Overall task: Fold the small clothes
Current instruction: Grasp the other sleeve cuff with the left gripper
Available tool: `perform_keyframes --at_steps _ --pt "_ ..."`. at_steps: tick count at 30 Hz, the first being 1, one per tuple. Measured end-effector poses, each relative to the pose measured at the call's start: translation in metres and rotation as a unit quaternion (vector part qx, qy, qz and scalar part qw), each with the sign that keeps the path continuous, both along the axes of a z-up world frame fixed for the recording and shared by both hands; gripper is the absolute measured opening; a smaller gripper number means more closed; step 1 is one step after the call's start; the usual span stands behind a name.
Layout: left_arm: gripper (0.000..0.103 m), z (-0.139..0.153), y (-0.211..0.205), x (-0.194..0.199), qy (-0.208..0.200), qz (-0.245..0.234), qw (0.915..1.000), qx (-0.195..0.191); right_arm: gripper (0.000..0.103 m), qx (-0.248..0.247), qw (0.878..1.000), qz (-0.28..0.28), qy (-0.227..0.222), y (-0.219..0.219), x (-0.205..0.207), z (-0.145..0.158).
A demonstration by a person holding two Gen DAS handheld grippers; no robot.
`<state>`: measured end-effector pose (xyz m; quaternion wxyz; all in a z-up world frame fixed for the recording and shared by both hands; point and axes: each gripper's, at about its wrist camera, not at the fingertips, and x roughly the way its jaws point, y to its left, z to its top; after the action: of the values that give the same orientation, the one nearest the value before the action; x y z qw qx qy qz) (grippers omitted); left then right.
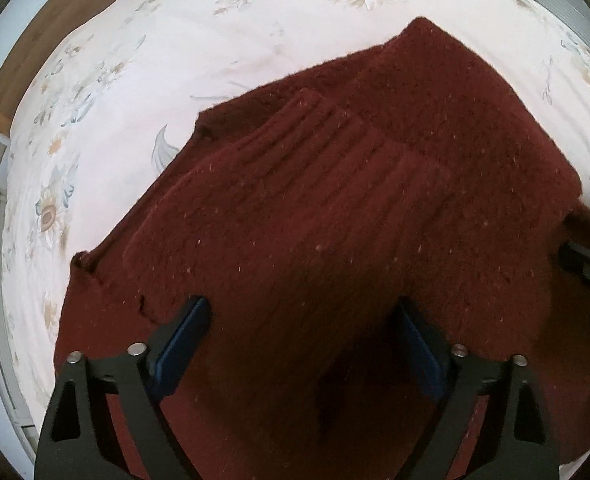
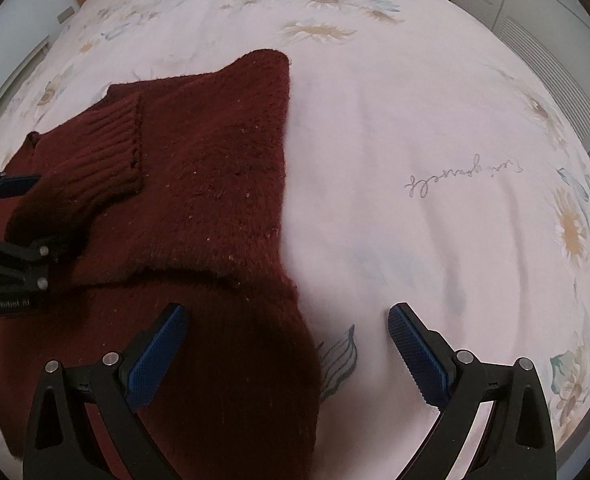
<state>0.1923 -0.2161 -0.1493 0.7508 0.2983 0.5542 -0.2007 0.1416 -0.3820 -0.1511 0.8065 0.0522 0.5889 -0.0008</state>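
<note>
Right now your left gripper [image 1: 301,336] and right gripper [image 2: 287,344] both gape wide over the dark red knitted sweater [image 1: 335,208] on the pale flowered bedsheet [image 2: 415,120].

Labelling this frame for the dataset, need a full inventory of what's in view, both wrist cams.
sweater: 1, dark red knit, lying partly folded on the bed, ribbed cuff laid across its body
bed sheet: 1, pale pink with a daisy print and a line of script, covers the bed
bed frame: 1, brown wood, along the far edge
left gripper: 1, black with blue fingers, open over the sweater
right gripper: 1, black with blue fingers, open, straddling the sweater's right edge
</note>
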Motion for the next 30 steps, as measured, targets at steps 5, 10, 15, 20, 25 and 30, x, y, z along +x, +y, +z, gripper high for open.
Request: perform_keyframes --at_steps 5,10,15,20,25,30 --pt "0.025 0.006 0.011 0.02 0.008 0.016 0.9997 -0.02 0.1 -0.001 1.0 0.002 0.001 0.004 0.004 0.0" --pt "0.015 0.034 0.049 0.038 0.002 0.047 0.9964 -0.07 0.1 -0.014 1.0 0.003 -0.02 0.006 0.011 0.008" --pt "0.015 0.061 0.114 0.034 -0.026 0.079 0.9911 -0.104 0.097 -0.051 0.998 0.038 -0.025 0.021 0.027 0.009" --pt "0.017 0.064 0.167 0.041 -0.034 0.128 0.9821 -0.134 0.019 -0.024 0.999 0.014 -0.02 0.014 0.032 0.005" --pt "0.022 0.057 0.218 0.045 -0.014 0.178 0.9718 -0.154 0.017 0.001 1.0 -0.014 -0.027 0.001 0.023 -0.001" --pt "0.03 0.036 0.236 0.04 0.021 0.223 0.9601 -0.168 0.017 0.001 1.0 -0.012 -0.022 0.002 0.019 -0.004"
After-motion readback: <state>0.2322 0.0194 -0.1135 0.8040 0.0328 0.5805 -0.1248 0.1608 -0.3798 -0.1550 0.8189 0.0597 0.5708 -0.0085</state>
